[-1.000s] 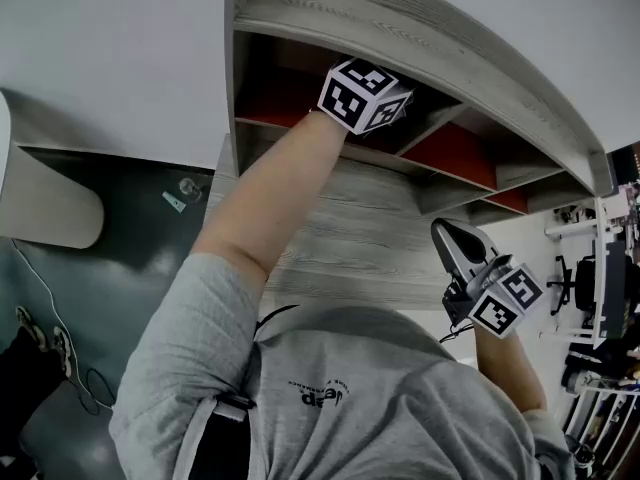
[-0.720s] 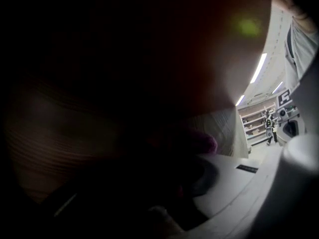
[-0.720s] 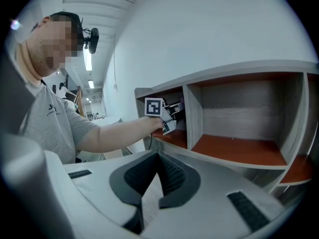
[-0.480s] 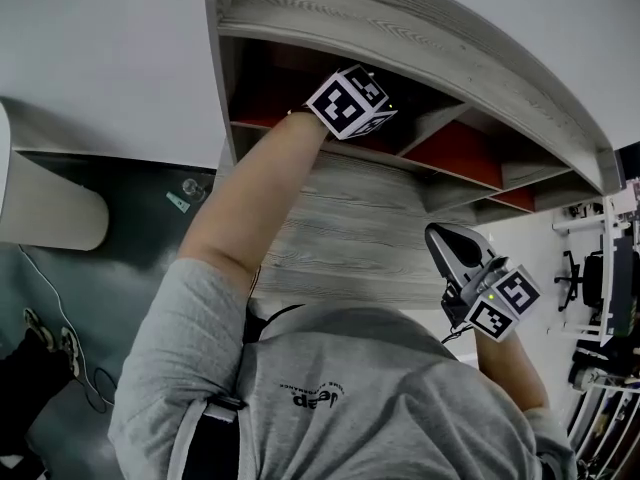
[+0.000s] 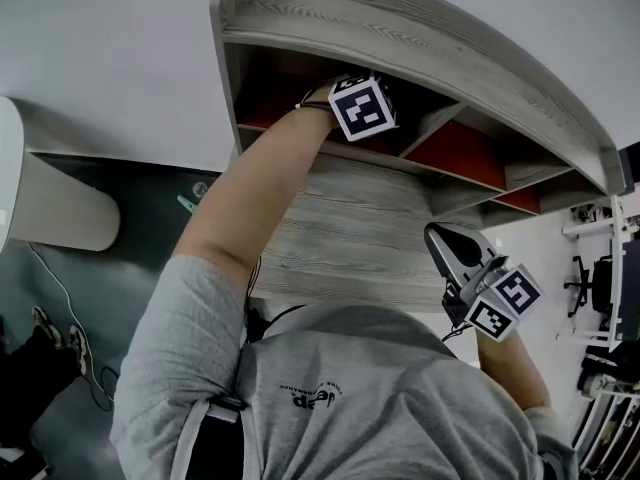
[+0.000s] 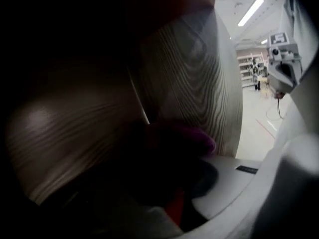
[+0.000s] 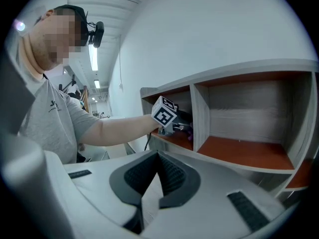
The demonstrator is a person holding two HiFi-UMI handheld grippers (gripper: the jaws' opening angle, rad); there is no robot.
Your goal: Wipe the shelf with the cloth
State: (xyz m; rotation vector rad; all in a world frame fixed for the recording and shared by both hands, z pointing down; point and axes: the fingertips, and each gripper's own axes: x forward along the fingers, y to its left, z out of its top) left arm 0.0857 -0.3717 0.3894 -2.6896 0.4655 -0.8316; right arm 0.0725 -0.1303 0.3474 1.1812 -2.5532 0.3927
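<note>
White wall [image 5: 100, 48] carries a grey wood-grain shelf [image 5: 420, 38] with red-floored compartments. The left gripper [image 7: 180, 126] reaches into the end compartment [image 7: 174, 99], its jaws clamped on a purple cloth [image 6: 182, 141] pressed near the dim inner corner. Outside and below, the right gripper [image 7: 157, 156] hangs with its jaws closed together, holding nothing.

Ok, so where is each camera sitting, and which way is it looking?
Head view: on the person's head, looking steeply down at the shelf; shows the shirt, left arm, right tongs.
Left gripper view: rides the left tongs inside a dark shelf cubby, facing its wall; they pinch a purple cloth.
Right gripper view: rides the shut, empty right tongs outside, facing the shelf front; shows the left arm.
Shared: each gripper view sees the other tongs.
</note>
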